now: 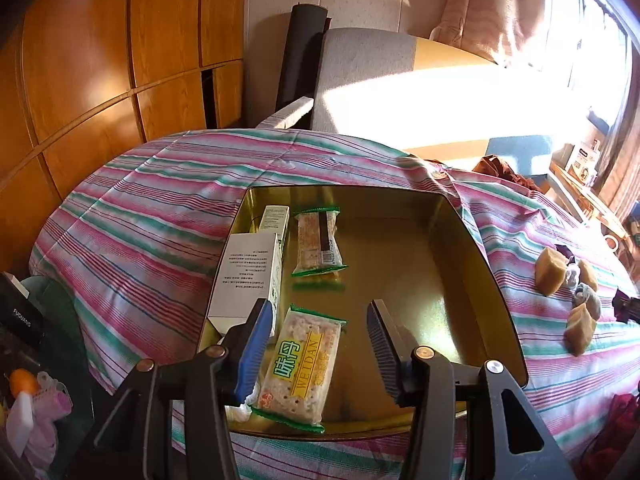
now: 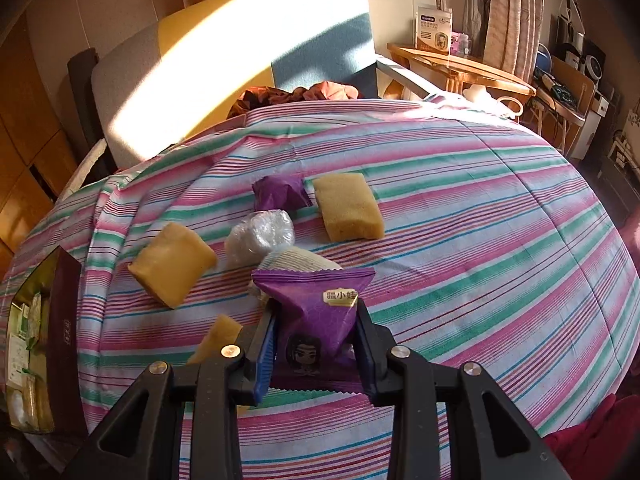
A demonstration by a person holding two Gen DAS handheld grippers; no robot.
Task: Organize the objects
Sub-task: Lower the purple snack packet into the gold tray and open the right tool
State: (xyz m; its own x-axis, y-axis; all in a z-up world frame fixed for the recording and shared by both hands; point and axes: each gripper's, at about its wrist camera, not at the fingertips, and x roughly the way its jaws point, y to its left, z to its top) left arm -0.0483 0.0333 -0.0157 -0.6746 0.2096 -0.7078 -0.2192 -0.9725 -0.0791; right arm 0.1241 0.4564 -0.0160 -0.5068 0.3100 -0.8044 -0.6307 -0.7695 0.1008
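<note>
Tin (image 1: 472, 240) right half free; boxes (image 1: 248, 276) left.

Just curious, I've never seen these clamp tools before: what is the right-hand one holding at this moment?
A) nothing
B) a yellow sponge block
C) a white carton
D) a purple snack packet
D: in the right wrist view the right gripper has both fingers pressed against a purple snack packet, raised above the striped cloth, while the yellow blocks lie loose on it.
</note>
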